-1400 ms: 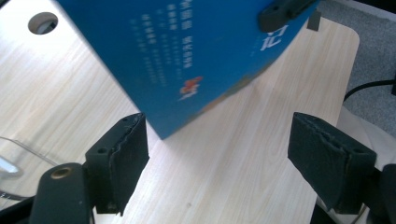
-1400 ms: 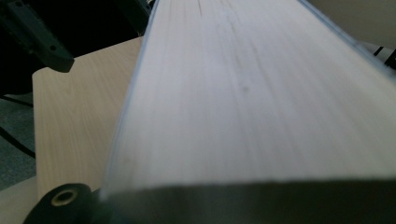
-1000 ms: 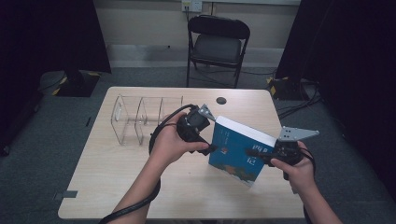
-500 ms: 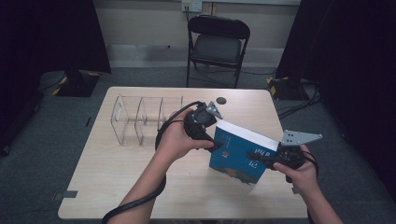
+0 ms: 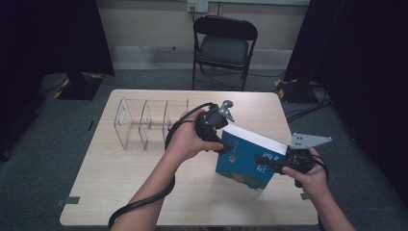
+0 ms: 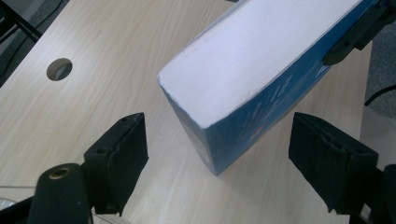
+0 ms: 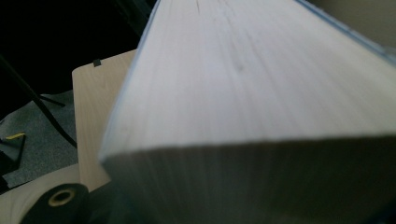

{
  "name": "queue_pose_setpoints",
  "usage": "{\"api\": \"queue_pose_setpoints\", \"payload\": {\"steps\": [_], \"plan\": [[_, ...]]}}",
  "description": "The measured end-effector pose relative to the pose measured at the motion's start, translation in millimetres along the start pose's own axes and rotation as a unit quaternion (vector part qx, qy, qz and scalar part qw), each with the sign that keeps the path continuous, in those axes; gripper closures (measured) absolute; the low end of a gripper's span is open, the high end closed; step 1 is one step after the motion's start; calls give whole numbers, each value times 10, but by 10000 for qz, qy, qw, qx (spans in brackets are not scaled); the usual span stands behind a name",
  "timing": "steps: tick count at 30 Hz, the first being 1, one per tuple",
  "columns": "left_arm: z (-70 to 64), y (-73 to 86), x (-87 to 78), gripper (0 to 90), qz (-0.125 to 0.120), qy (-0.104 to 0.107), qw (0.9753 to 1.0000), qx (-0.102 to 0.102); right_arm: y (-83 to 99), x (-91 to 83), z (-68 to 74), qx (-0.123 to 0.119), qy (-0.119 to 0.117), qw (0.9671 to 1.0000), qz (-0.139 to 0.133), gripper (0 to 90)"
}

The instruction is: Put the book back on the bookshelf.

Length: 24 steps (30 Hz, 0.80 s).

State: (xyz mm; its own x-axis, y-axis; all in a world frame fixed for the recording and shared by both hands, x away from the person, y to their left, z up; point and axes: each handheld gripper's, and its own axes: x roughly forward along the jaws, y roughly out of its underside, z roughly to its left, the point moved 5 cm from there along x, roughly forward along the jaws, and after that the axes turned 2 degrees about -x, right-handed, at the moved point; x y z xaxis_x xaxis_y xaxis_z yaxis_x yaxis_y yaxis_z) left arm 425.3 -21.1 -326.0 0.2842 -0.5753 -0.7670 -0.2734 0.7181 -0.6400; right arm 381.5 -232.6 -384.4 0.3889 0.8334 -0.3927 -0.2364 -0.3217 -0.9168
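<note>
At the left of the table [image 5: 110, 192] stands a clear rack [image 5: 144, 122] with open slots, well apart from the book. The left gripper [image 5: 225, 147] is next, up against the near corner of the blue book [image 5: 243, 161]. In the left gripper view its two black jaws stand wide apart, one on each side of that corner, and they do not touch it yet. The book is tipped up on its edge over the right part of the table. The right gripper [image 5: 269, 166] has it by the other end. I think its jaws are pinched on the book, since the book stays up off the table.

To do this well, the left jaws should slide further over the corner so both pads [image 6: 119, 163] face flat covers, then close gently. The right one should not let go until the left one holds tight.

Since one second ago the book has tipped up more, and the left gripper has come closer to its corner.
</note>
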Motion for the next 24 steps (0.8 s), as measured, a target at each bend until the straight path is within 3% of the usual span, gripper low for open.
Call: {"api": "queue_pose_setpoints", "payload": {"steps": [11,17,19,21,24], "plan": [[-62,-122,95,202,-38,178,9995,267,-1,1,3,-23,-42,10000,25,601],[-74,-154,152,230,-45,187,9995,240,2,-1,-12,-7,-52,10000,24,591],[-68,-145,161,243,-27,221,9992,323,4,-1,-14,34,-52,10000,-17,571],[-63,-132,166,253,30,204,9983,546,5,-5,-14,48,-44,10000,-39,564],[-58,-126,151,283,82,220,9980,584,13,-16,-16,44,2,10000,-51,503]]}}
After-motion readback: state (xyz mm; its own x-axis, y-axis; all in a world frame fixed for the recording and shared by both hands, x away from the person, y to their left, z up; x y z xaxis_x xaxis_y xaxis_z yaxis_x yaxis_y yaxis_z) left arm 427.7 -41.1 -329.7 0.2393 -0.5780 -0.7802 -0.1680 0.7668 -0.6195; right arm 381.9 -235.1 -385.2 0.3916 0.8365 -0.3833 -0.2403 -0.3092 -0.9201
